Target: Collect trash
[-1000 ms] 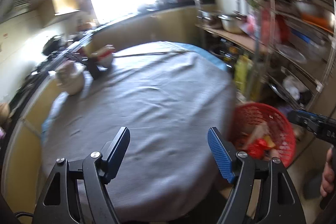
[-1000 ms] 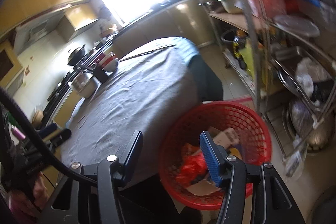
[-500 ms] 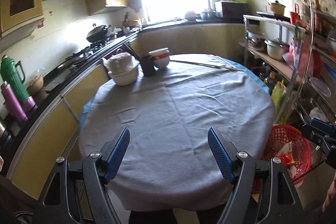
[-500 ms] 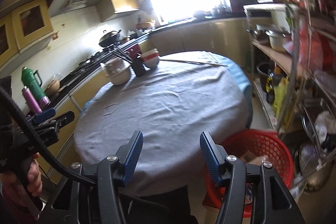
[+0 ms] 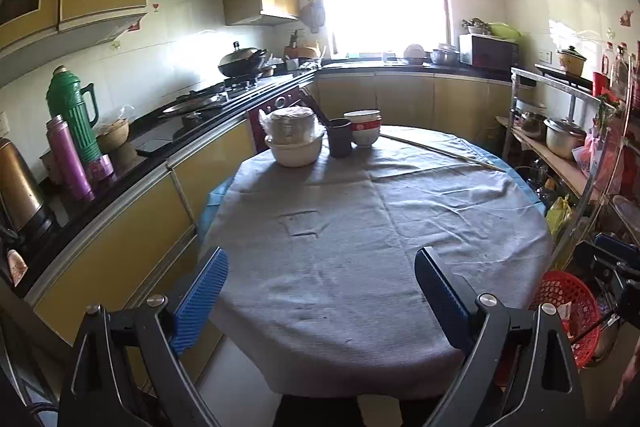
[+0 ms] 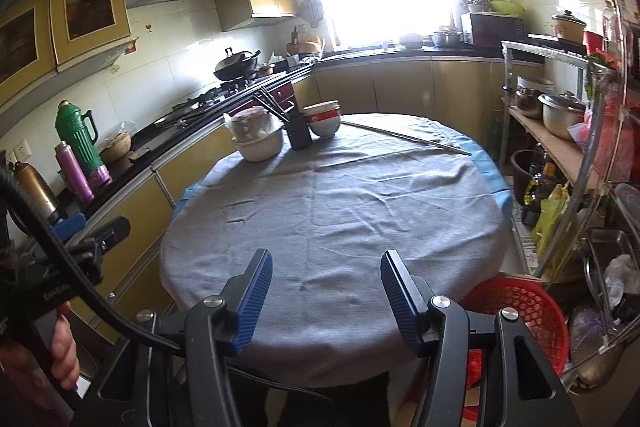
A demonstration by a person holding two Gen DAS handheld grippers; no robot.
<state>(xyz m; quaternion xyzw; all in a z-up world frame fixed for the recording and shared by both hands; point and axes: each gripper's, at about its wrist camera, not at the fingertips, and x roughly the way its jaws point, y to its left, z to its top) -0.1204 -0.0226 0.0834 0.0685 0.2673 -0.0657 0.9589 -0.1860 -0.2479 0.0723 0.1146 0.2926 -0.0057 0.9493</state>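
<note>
Yellow kitchen cabinets wrap the room, a bright window glaring at the far end, and we're looking across the round table (image 5: 360, 227) under its wrinkled grey cloth, a blue cover peeking out at the edges. Down the left runs the black counter (image 5: 160, 147) with a wok on the stove. On the right stands a metal rack (image 6: 560, 147) loaded with pots and bags.

Tucked low between table and rack sits the red basket (image 6: 520, 311), with scraps of trash inside it (best seen in the left wrist view, right by the table's edge). The cloth in front of both tools is bare.

At the far side of the table, a cream bowl (image 5: 294, 149) with a wrapped stack of dishes in it, a dark cup (image 5: 339, 137) holding chopsticks just beside it, then a stack of red-and-white bowls (image 5: 364, 129). A long thin stick lies across the cloth near them.

On the counter, a green thermos (image 5: 74, 115) and a pink flask (image 5: 66, 155) stand side by side.

Left tool (image 5: 320, 299): jaws have just been opening, now spread wide, nothing between them. Right tool (image 6: 326, 299): jaws parted, narrower, nothing between them either. A hand (image 6: 60, 343) grips the left tool's handle at the picture's edge.
</note>
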